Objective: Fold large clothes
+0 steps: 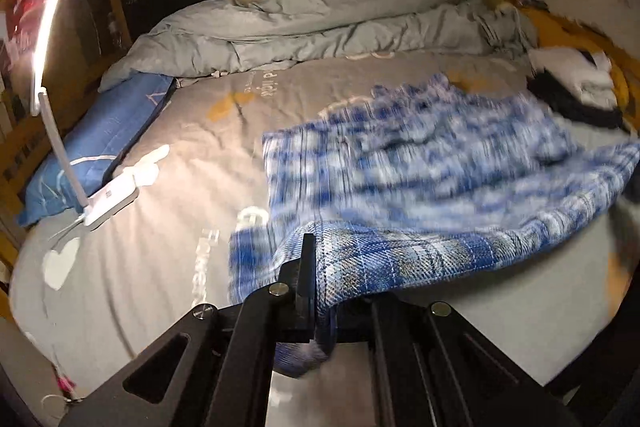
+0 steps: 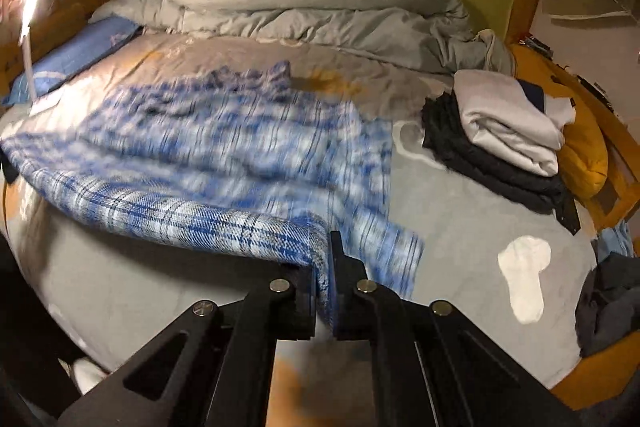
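Observation:
A blue and white plaid shirt [image 1: 420, 163] lies spread on the grey bed sheet [image 1: 160, 227], its near edge lifted off the bed. My left gripper [image 1: 314, 267] is shut on the near left corner of that edge, with cloth draped over its right finger. In the right wrist view the same plaid shirt [image 2: 220, 155] stretches away to the left. My right gripper [image 2: 324, 267] is shut on its near right corner, with the fabric pinched between the two fingers. The lifted shirt is blurred by motion in both views.
A lit white desk lamp [image 1: 108, 203] stands on the bed at the left beside a blue pillow [image 1: 100, 135]. A crumpled grey duvet [image 1: 304, 23] fills the far end. Folded clothes, white on black [image 2: 504, 139], are stacked at the right, near a yellow cushion [image 2: 580, 147].

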The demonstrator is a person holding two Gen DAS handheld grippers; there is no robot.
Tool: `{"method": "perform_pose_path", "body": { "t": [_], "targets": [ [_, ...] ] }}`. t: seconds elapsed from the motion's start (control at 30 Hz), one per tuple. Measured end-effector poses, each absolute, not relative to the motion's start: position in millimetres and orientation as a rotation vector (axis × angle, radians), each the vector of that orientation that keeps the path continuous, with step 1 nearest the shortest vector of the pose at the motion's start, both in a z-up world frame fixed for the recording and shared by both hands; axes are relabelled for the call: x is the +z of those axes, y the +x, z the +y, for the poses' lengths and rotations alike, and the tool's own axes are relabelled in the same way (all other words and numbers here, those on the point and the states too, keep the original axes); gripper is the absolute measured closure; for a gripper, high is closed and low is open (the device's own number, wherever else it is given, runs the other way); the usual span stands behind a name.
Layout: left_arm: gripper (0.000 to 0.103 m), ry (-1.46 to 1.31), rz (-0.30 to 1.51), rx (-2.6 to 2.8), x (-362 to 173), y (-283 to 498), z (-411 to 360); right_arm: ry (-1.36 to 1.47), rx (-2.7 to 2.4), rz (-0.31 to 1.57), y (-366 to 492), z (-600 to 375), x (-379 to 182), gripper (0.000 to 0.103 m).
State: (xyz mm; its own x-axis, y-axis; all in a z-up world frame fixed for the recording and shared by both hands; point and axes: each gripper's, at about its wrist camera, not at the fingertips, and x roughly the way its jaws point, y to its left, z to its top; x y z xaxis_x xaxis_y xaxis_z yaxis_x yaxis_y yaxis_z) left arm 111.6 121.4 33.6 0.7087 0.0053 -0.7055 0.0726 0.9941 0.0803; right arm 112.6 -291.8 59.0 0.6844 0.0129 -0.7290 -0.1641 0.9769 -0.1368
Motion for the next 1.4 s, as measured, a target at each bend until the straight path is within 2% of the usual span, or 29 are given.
{"method": "perform_pose_path", "body": {
  "t": [0.23,0.5,0.73,1.0,1.07,1.1,1.13,1.17,1.2,1.23,1.27,1.37,1.4],
  "targets": [
    [0.098,0.087,0.835,-0.019,50,232,117,-0.111,0.093,0.835,221,-299,67,0.099],
    [0.098,0.027,0.984,0.031,2,351,123,-0.069,0.082,0.906,337,-285,27,0.099],
    [0.098,-0.015,1.047,0.049,-43,392,128,-0.083,0.067,0.968,391,-275,-6,0.099],
    [0.098,-0.046,1.034,0.040,-59,404,133,-0.095,0.064,0.938,406,-273,-24,0.098],
    [0.097,-0.046,0.992,0.018,-56,399,134,-0.111,0.065,0.915,404,-273,-21,0.095],
    [0.095,-0.042,0.967,0.007,-53,396,134,-0.113,0.072,0.904,403,-274,-19,0.083],
    [0.084,-0.045,0.953,0.004,-50,391,135,-0.119,0.072,0.898,401,-275,-17,0.059],
    [0.064,-0.052,0.946,0.004,-47,387,136,-0.127,0.071,0.891,398,-277,-14,0.044],
    [0.049,-0.066,0.929,0.002,-42,380,140,-0.130,0.069,0.879,395,-280,-10,0.023],
    [0.019,-0.071,0.895,0.002,-36,372,143,-0.122,0.072,0.855,389,-283,-4,0.019],
    [0.012,-0.067,0.864,0.005,-32,366,144,-0.097,0.092,0.827,381,-288,3,0.019],
    [0.012,-0.040,0.798,-0.017,-15,343,150,-0.033,0.117,0.796,367,-306,25,0.015],
    [0.012,-0.048,0.797,-0.016,-12,338,152,-0.008,0.104,0.771,361,-313,31,0.007]
  ]
}}
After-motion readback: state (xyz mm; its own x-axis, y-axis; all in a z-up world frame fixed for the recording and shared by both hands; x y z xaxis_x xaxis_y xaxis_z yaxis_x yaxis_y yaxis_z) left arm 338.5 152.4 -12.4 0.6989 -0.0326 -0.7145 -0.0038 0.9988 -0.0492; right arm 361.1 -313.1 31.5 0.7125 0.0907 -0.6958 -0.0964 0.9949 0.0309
